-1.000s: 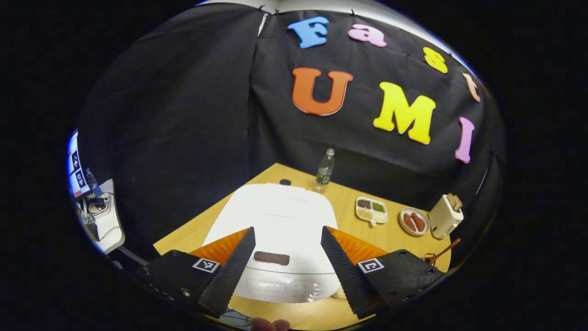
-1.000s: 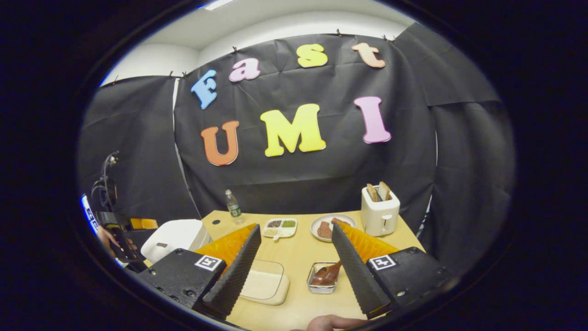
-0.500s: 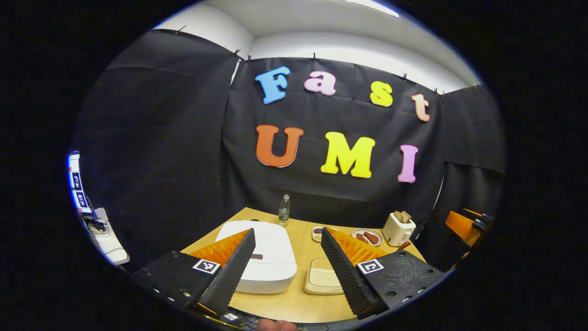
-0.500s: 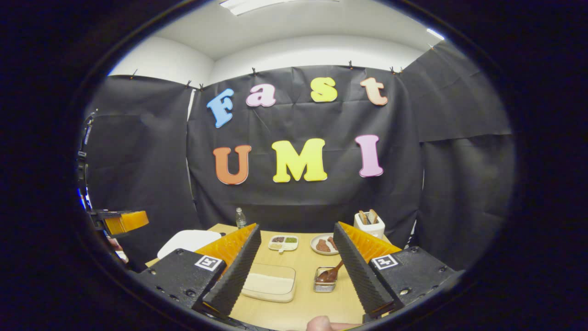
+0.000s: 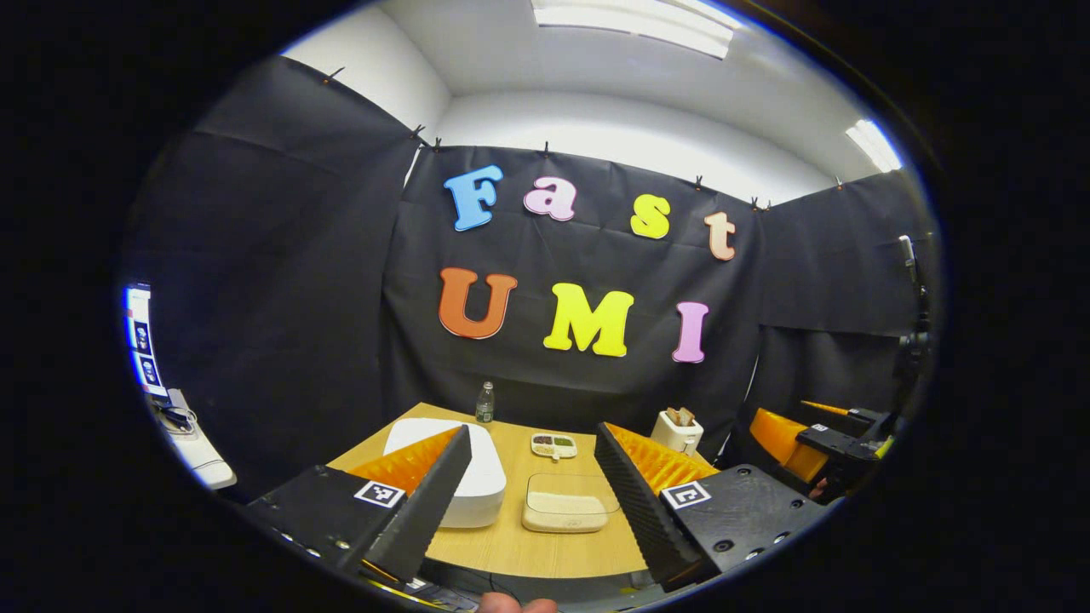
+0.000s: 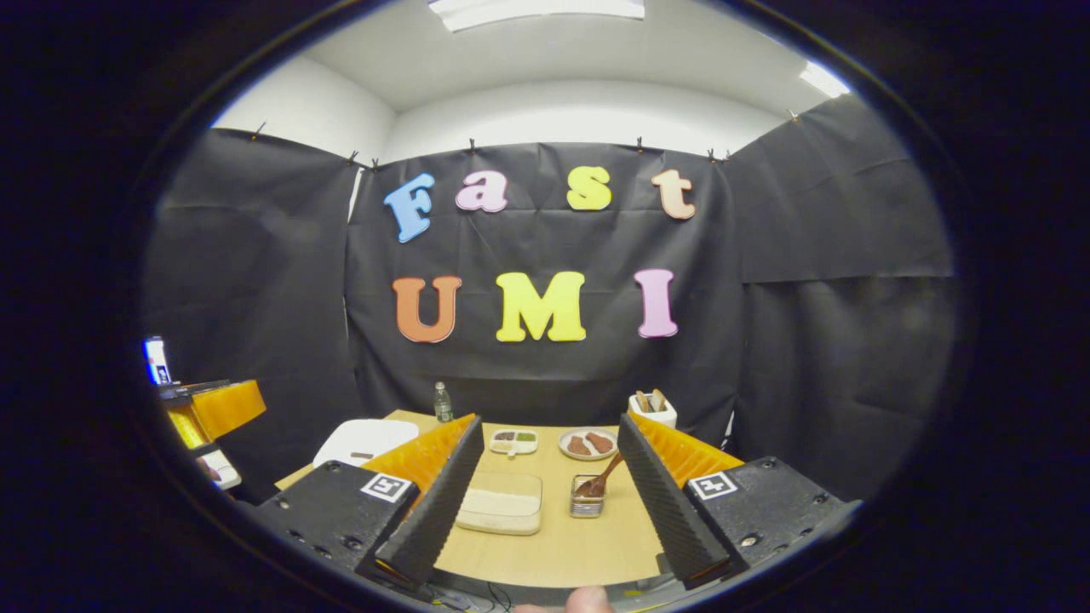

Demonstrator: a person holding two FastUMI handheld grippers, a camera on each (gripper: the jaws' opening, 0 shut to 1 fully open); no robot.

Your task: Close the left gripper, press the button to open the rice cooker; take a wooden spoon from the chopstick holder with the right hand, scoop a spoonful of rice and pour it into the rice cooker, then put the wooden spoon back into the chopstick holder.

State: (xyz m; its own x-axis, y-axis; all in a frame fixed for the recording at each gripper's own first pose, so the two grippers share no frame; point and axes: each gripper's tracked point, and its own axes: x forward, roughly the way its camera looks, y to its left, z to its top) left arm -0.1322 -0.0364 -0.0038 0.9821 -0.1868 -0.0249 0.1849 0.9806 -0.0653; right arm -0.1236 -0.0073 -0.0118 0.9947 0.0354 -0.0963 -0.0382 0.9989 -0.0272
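- Left gripper view: the left gripper is held wide apart and empty, short of the table; ahead of its left finger the white rice cooker is seen with its lid flat and shut
- Between the fingers a shallow rice container is seen
- Right gripper view: the right gripper is spread wide, nothing held; just inside its right finger the wooden spoon is left leaning in the chopstick holder
- Judged: nothing is done yet; closing, pressing, scooping, pouring and returning are all left
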